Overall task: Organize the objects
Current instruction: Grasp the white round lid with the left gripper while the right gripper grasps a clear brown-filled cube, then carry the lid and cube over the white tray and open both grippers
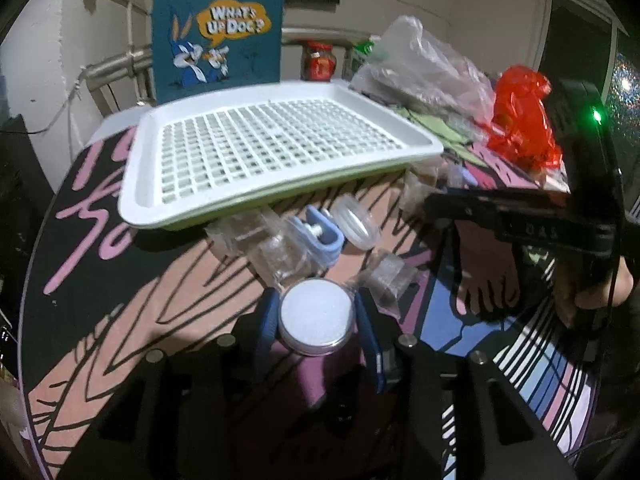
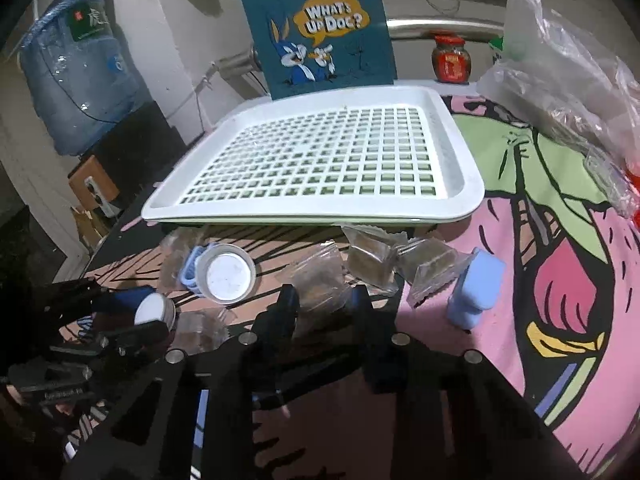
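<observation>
Left jaws: I have them pinched on the round tin [image 1: 317,322], blue pads against both its sides; the left gripper [image 1: 316,316] hangs low over the near part of the worktop [image 1: 120,280].
Right jaws: drawn in around a clear snack packet [image 2: 320,292]; the right gripper [image 2: 322,300] seems to press it, though the wrapper hides the contact.
Step in hand: I judge this the pick-up, one item per hand, neither lifted yet.
Nearby clutter: more wrapped packets [image 2: 370,260], an open white lid [image 2: 228,274] and a blue clip [image 1: 324,236] lie along the tray's near edge; a blue block [image 2: 476,284] stands further toward the worktop's right edge.
Destination: the white slotted tray [image 1: 136,184] sits across the worktop's far half, with nothing in it.
Next move: I would raise both hands clear of the tray's rim, carry forward over the grid, then release well apart so the items don't collide.
</observation>
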A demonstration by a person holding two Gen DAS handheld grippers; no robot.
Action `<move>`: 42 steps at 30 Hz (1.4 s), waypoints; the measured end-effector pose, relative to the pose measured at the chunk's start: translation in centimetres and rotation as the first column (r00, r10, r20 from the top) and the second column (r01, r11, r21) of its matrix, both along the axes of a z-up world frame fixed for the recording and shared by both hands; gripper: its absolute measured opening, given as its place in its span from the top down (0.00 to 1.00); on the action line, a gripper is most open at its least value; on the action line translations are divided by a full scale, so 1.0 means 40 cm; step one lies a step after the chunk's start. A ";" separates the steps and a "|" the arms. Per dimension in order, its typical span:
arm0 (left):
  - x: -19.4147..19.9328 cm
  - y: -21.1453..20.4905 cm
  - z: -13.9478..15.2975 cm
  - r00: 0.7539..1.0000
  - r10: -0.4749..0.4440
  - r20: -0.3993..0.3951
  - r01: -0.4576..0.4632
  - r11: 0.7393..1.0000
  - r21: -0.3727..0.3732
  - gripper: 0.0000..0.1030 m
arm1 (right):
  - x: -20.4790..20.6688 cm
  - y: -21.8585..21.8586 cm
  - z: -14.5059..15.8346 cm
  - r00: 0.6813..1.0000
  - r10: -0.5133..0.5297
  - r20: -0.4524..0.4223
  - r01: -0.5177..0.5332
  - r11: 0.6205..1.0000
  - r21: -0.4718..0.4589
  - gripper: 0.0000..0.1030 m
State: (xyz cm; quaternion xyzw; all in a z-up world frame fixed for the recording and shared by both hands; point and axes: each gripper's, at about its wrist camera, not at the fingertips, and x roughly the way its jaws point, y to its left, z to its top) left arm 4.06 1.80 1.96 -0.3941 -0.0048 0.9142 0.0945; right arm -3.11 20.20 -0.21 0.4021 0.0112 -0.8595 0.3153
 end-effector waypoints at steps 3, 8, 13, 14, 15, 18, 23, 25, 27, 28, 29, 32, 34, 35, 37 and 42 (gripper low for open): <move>0.012 -0.009 0.012 0.999 0.014 -0.035 -0.014 1.000 0.004 0.63 | 0.019 0.011 0.014 1.000 0.002 -0.028 -0.003 1.000 -0.024 0.74; 0.018 -0.017 0.031 0.998 0.033 -0.057 -0.033 0.999 -0.007 0.63 | 0.051 0.023 0.057 0.996 0.009 -0.083 -0.012 0.999 -0.045 0.74; 0.014 -0.020 0.074 0.995 0.037 -0.097 -0.039 0.999 -0.025 0.63 | 0.059 0.028 0.112 0.991 0.011 -0.133 -0.020 0.998 -0.065 0.74; 0.011 -0.024 0.085 0.994 0.038 -0.107 -0.041 0.999 -0.026 0.63 | 0.058 0.028 0.125 0.990 0.012 -0.144 -0.023 0.997 -0.071 0.74; 0.004 -0.029 0.103 0.992 0.042 -0.121 -0.045 0.999 -0.022 0.63 | 0.057 0.027 0.140 0.988 0.016 -0.155 -0.028 0.997 -0.076 0.74; -0.012 -0.043 0.138 0.986 0.056 -0.154 -0.059 0.998 -0.016 0.63 | 0.045 0.021 0.178 0.982 0.021 -0.187 -0.037 0.996 -0.081 0.74; -0.061 -0.057 0.188 0.979 0.073 -0.193 -0.080 0.996 -0.030 0.63 | 0.012 0.005 0.223 0.976 0.021 -0.218 -0.041 0.995 -0.090 0.74; -0.087 -0.062 0.199 0.975 0.086 -0.206 -0.096 0.995 -0.038 0.63 | -0.004 -0.003 0.232 0.974 0.020 -0.227 -0.042 0.995 -0.092 0.74; -0.118 -0.069 0.200 0.973 0.096 -0.208 -0.107 0.993 -0.042 0.63 | -0.027 -0.017 0.241 0.973 0.019 -0.230 -0.043 0.994 -0.100 0.74; -0.131 -0.071 0.198 0.974 0.099 -0.204 -0.110 0.993 -0.045 0.63 | -0.036 -0.024 0.243 0.973 0.017 -0.231 -0.042 0.994 -0.103 0.74; -0.148 -0.076 0.194 0.974 0.107 -0.200 -0.119 0.992 -0.047 0.63 | -0.049 -0.031 0.245 0.973 0.015 -0.230 -0.040 0.994 -0.105 0.74; -0.202 -0.097 0.172 0.977 0.142 -0.158 -0.148 0.988 -0.031 0.63 | -0.095 -0.048 0.244 0.976 0.001 -0.216 -0.028 0.992 -0.120 0.74; -0.233 -0.109 0.150 0.977 0.161 -0.137 -0.167 0.986 -0.031 0.63 | -0.126 -0.056 0.234 0.980 -0.010 -0.197 -0.016 0.992 -0.127 0.74; -0.244 -0.115 0.138 0.977 0.172 -0.126 -0.177 0.984 -0.029 0.63 | -0.142 -0.061 0.225 0.982 -0.016 -0.186 -0.008 0.992 -0.127 0.74; -0.268 -0.128 0.111 0.977 0.190 -0.096 -0.191 0.982 -0.003 0.63 | -0.177 -0.072 0.202 0.988 -0.020 -0.155 0.001 0.993 -0.120 0.74; -0.300 -0.137 0.052 0.976 0.212 -0.047 -0.211 0.977 0.009 0.63 | -0.246 -0.106 0.116 0.998 -0.021 -0.067 0.017 0.998 -0.060 0.74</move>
